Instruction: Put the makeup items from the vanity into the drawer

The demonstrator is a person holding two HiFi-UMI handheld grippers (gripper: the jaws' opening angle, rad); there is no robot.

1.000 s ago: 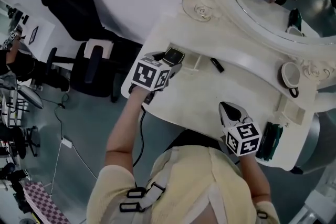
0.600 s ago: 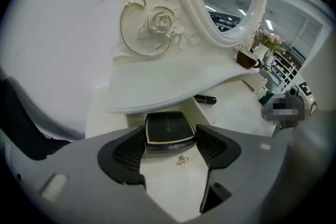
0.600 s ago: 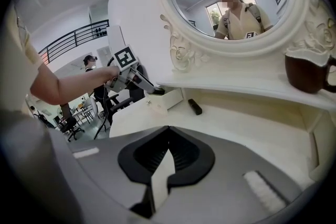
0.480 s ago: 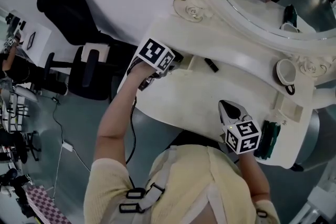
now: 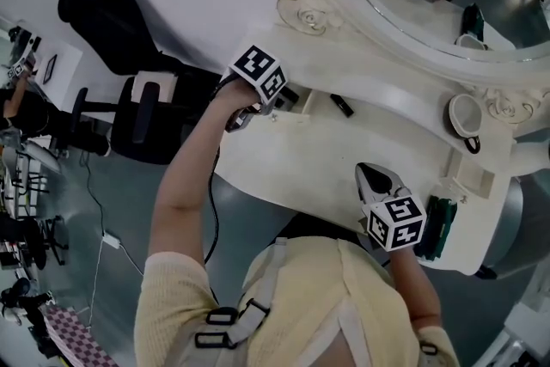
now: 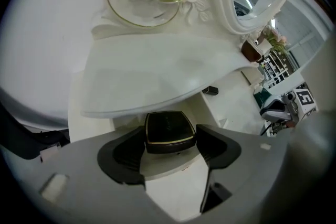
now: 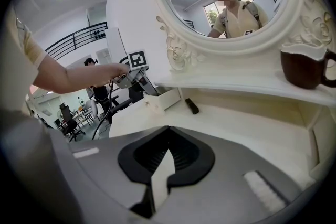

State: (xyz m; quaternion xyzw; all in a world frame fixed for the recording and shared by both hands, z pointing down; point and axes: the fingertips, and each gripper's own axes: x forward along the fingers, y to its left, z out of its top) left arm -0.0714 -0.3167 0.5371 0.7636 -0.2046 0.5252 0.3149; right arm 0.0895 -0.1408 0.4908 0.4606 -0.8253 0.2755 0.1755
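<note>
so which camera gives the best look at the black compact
The left gripper view: the black compact sits close and sharp between that gripper's jaws. In the head view the left gripper covers it; in the right gripper view it is too small to make out.

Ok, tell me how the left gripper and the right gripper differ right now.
The left gripper's jaws clamp a dark square compact; the right gripper's jaws are shut together on nothing. The left gripper points steeply down at the open drawer; the right gripper is held at a shallow slant over the vanity top, near the person. Both carry a marker cube.
</note>
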